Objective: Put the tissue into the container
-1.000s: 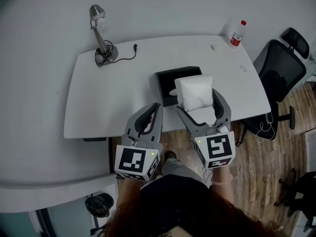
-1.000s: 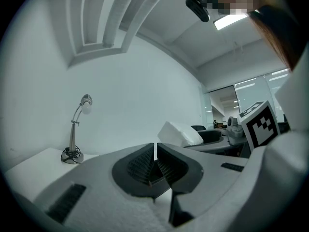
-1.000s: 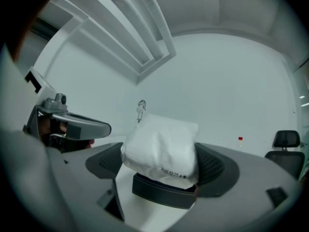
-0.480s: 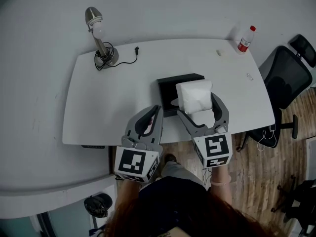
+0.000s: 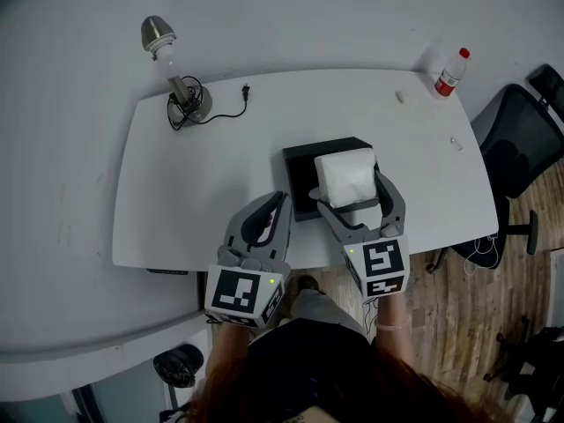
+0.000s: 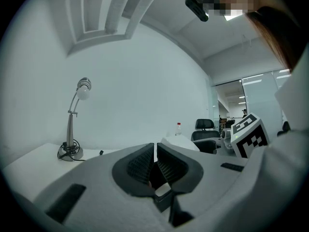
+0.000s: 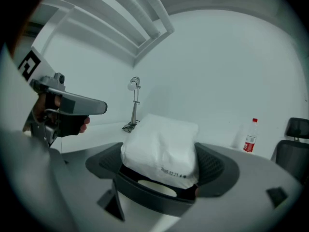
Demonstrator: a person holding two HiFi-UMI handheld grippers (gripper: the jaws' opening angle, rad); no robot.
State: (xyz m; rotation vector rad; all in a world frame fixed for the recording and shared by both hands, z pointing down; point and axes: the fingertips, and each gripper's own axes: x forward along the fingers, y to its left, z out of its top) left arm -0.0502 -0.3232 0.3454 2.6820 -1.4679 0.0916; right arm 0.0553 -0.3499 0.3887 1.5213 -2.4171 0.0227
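Observation:
A white tissue pack [image 5: 345, 176] [image 7: 161, 146] is clamped between the jaws of my right gripper [image 5: 349, 190] [image 7: 161, 167], which is shut on it. The pack hangs over the right part of a black open container [image 5: 300, 170] standing near the front middle of the white table [image 5: 203, 174]. My left gripper [image 5: 275, 208] [image 6: 155, 159] is shut with nothing in it, held over the table's front edge just left of the container. The container's inside is mostly hidden by the pack.
A desk lamp [image 5: 172, 73] [image 6: 75, 122] with its cord stands at the table's back left. A red-capped bottle [image 5: 450, 71] [image 7: 250, 137] stands at the back right corner. A black office chair [image 5: 529, 139] is beside the table's right end.
My right gripper has carried the tissue pack forward and lower, closer over the container. The left gripper has hardly moved.

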